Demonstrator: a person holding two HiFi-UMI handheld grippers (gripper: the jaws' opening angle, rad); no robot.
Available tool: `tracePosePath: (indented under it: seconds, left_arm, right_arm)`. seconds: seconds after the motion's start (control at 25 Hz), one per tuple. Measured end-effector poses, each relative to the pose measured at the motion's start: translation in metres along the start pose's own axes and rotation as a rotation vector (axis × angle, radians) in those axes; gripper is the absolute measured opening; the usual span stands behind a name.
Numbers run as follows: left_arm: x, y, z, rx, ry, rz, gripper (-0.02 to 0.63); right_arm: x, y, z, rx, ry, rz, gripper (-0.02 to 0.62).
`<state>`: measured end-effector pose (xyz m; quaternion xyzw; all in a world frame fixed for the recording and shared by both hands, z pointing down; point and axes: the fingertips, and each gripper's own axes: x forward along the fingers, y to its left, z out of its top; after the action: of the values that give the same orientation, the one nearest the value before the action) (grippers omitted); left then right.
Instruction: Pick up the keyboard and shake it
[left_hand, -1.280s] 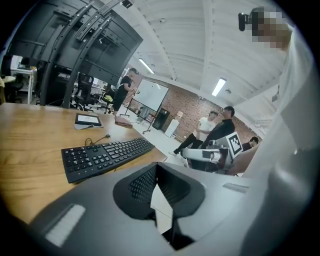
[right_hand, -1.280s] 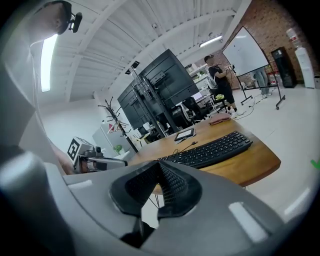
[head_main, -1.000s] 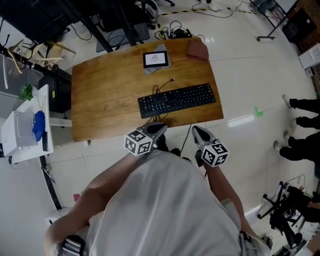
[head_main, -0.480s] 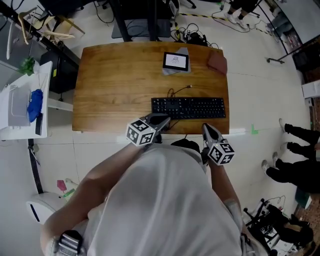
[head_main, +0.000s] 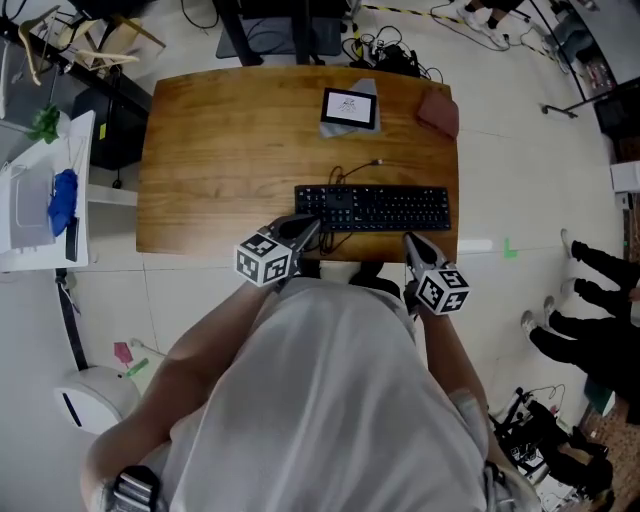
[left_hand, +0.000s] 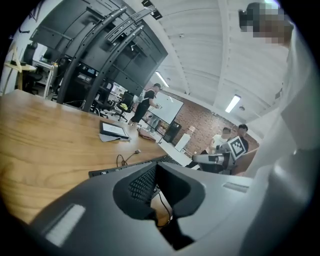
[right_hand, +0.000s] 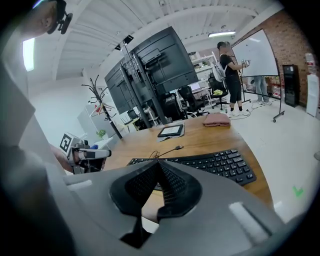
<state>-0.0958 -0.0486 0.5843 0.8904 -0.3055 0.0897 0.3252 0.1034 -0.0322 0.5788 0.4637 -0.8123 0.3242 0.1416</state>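
- The keyboard (head_main: 372, 208) lies flat near the front edge of the tabletop (head_main: 220, 150). Its cable (head_main: 345, 178) is looped behind it, with the loose end on the wood.
- The left gripper (head_main: 308, 224) hovers near the keyboard's front left corner, and the right gripper (head_main: 409, 240) is just short of its front edge, toward the right end. Both pairs of jaws are closed and hold nothing.
- The best move looks to be opening both jaws wide first. Each pair can then slide onto one end, with one jaw under the front lip.
- Grip both ends evenly and lift level, so the shaking neither twists the keyboard nor snags the cable.
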Motion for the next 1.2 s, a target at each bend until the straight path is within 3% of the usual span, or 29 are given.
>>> tracePosePath:
  seconds: [0.24, 0.48, 0.56, 0.68, 0.84, 1.04, 1.2]
  left_arm:
    - [0.001, 0.016, -0.016, -0.06, 0.039, 0.114, 0.0]
    - [-0.028, 0.063, -0.038, -0.221, 0.046, 0.318, 0.013]
    - [-0.039, 0.079, -0.041, -0.285, 0.053, 0.361, 0.058]
    - [-0.037, 0.092, -0.046, -0.394, 0.068, 0.377, 0.122]
    - [-0.027, 0.103, -0.052, -0.504, 0.083, 0.37, 0.171]
    - [-0.021, 0.106, -0.071, -0.554, 0.18, 0.364, 0.231]
    - [-0.016, 0.109, -0.077, -0.547, 0.234, 0.364, 0.254]
  right_arm:
    - [0.003, -0.04, -0.002, 0.024, 0.075, 0.015, 0.003]
    - [0.005, -0.077, -0.008, 0.055, 0.113, 0.006, 0.012]
    - [0.009, -0.09, -0.01, 0.059, 0.127, -0.006, 0.022]
    - [-0.001, -0.123, -0.013, 0.073, 0.168, -0.06, 0.054]
    - [-0.007, -0.166, -0.022, 0.16, 0.252, -0.106, 0.148]
    - [0.003, -0.188, -0.04, 0.304, 0.377, -0.052, 0.236]
    - [0.013, -0.194, -0.042, 0.331, 0.439, 0.003, 0.247]
